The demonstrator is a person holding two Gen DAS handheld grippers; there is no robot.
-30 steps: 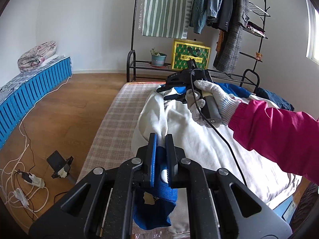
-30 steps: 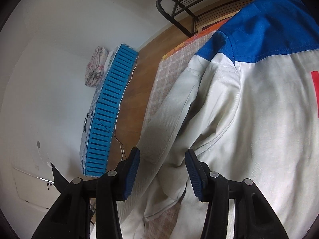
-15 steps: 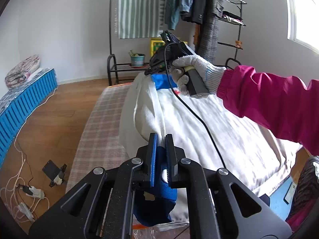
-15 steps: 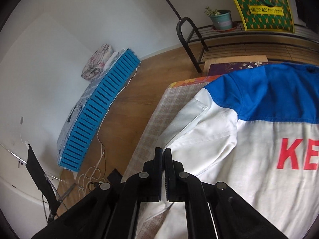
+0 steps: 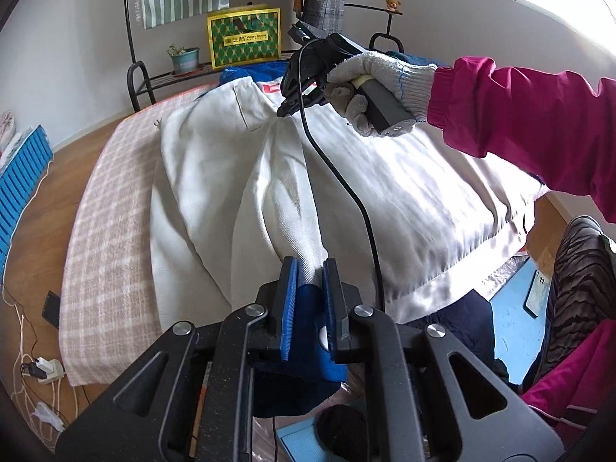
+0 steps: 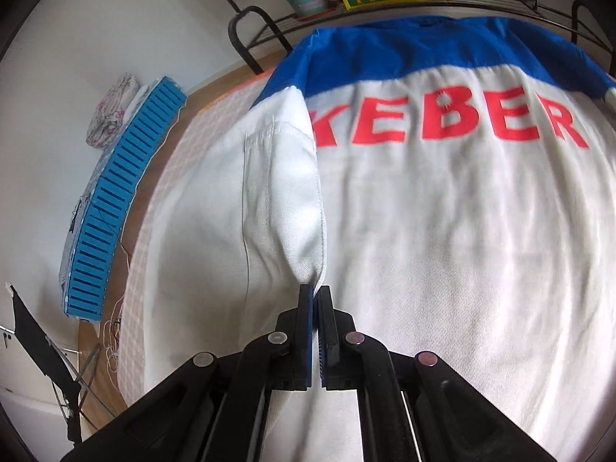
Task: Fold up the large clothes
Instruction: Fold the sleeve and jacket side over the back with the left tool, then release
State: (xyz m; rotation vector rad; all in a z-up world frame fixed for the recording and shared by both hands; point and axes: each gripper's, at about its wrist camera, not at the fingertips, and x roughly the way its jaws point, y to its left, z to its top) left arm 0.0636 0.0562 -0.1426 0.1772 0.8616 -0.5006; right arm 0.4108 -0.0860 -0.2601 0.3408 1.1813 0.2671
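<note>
A white jacket (image 5: 404, 192) with a blue yoke and red letters (image 6: 442, 123) lies back up on a checked cloth. Its left sleeve (image 5: 277, 192) runs taut across the jacket's back between my two grippers. My left gripper (image 5: 310, 269) holds the sleeve's end. The blue cuff (image 5: 304, 346) hangs behind the pads, and the jaws are opening with the fabric still between them. My right gripper (image 6: 315, 292) is shut on a pinch of the sleeve (image 6: 285, 200) near the shoulder. In the left wrist view a gloved hand (image 5: 358, 84) holds that right gripper (image 5: 285, 109).
The checked cloth (image 5: 111, 211) shows left of the jacket. Behind stand a black clothes rack (image 5: 134, 57), a green box (image 5: 244, 36) and a potted plant (image 5: 184, 59). A blue slatted mattress (image 6: 119, 200) lies at left. Cables (image 5: 38, 369) are on the floor and a phone (image 5: 537, 292) lies at right.
The right gripper, open around the sleeve a second ago, has shut on it. Both grippers have carried the sleeve to the right over the jacket's back. The left jaws stand slightly wider.
</note>
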